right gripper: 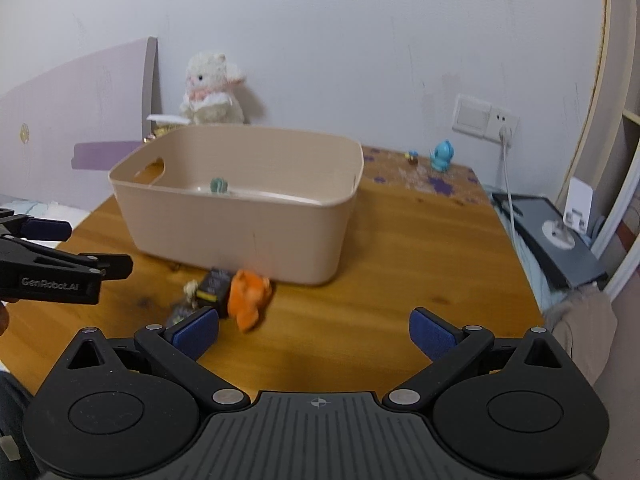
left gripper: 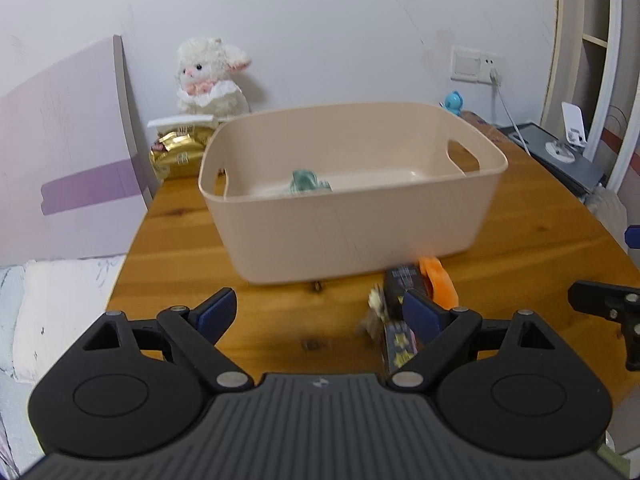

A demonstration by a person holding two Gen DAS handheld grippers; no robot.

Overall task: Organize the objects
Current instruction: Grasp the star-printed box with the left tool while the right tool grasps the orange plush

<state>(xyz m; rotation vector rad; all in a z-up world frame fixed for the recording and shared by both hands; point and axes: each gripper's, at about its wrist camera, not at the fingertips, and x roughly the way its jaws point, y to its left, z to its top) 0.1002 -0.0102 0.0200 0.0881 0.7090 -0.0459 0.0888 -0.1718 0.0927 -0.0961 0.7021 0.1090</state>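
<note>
left wrist view looks over a wooden desk [left gripper: 520, 216] toward a beige plastic bin [left gripper: 352, 208] with cut-out handles. the left gripper [left gripper: 318, 312] is spread wide, nothing between its blue pads [left gripper: 218, 312], and it hovers low over bare wood just in front of the bin. a small green thing [left gripper: 308, 182] lies inside the bin near the front wall; it is too blurred to tell what it is. just outside the bin's front right corner, on the desk, sits a small cluster: an orange toy [left gripper: 438, 280], a dark box [left gripper: 404, 286] touching it, and a small pale figure [left gripper: 376, 304] beside the box. the left gripper's right pad stands in front of this cluster and hides part of it. behind the bin a white plush lamb [left gripper: 210, 80] leans against the wall above a gold packet [left gripper: 180, 152].

right wrist view shows the right gripper [right gripper: 314, 334] also spread wide and empty, over open desk to the right of the cluster. its left pad is near the orange toy [right gripper: 248, 300], with no clear contact. the dark box [right gripper: 214, 284] and pale figure [right gripper: 192, 290] lie left of the toy, close to the bin [right gripper: 240, 224]. the left gripper [right gripper: 60, 256] enters from the left edge. a blue toy [right gripper: 442, 156] stands at the far right of the desk, near a wall socket [right gripper: 486, 120] with a white cable.
</note>
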